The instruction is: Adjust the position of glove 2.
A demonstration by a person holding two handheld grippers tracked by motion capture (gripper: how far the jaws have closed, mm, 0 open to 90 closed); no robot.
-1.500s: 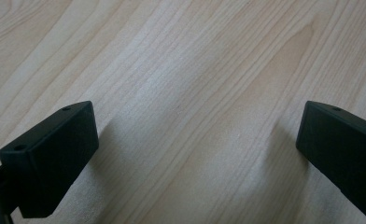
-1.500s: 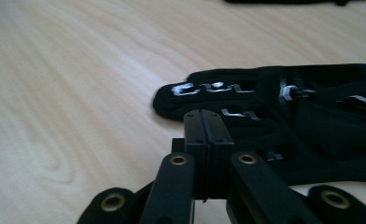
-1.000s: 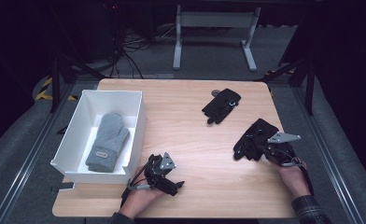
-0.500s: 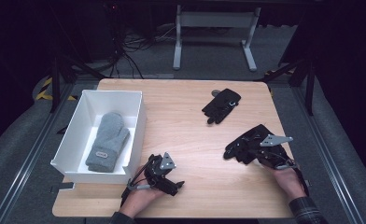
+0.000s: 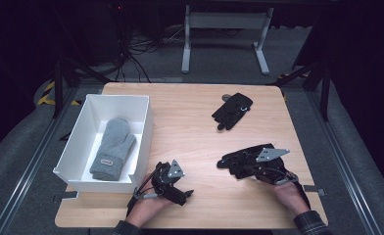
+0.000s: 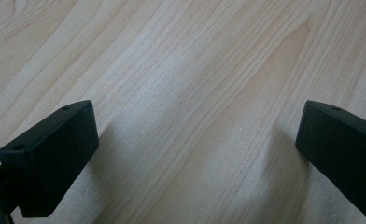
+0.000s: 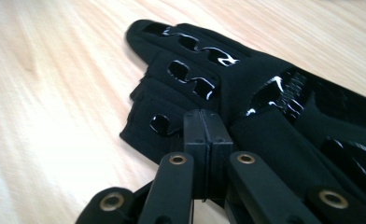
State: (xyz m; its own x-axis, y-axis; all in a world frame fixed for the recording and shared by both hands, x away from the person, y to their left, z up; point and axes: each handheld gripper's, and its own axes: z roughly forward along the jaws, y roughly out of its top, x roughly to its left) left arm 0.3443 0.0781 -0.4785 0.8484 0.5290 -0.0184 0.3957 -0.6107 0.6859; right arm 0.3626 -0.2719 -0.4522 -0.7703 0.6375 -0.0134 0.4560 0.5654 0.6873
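Note:
My right gripper [image 5: 238, 165] is shut on a black glove [image 5: 249, 152] at the table's front right. In the right gripper view the jaws of the right gripper [image 7: 203, 128] are pressed together, with the black glove [image 7: 246, 79] draped beside and past them, its fingers pointing away. A second black glove [image 5: 232, 110] lies flat farther back on the table. My left gripper [image 5: 185, 194] rests open near the front edge, beside the white box. The left gripper [image 6: 195, 140] has its jaws wide apart over bare wood.
A white box [image 5: 116, 98] stands at the table's left with a grey mitten [image 5: 112, 148] lying inside it. The wooden table [image 5: 190, 132] shows bare board between the box and the gloves. A dark floor with cables and a metal stand lies beyond.
My right gripper has moved left and toward the front edge, and the black glove has come along with it. The left gripper has stayed put.

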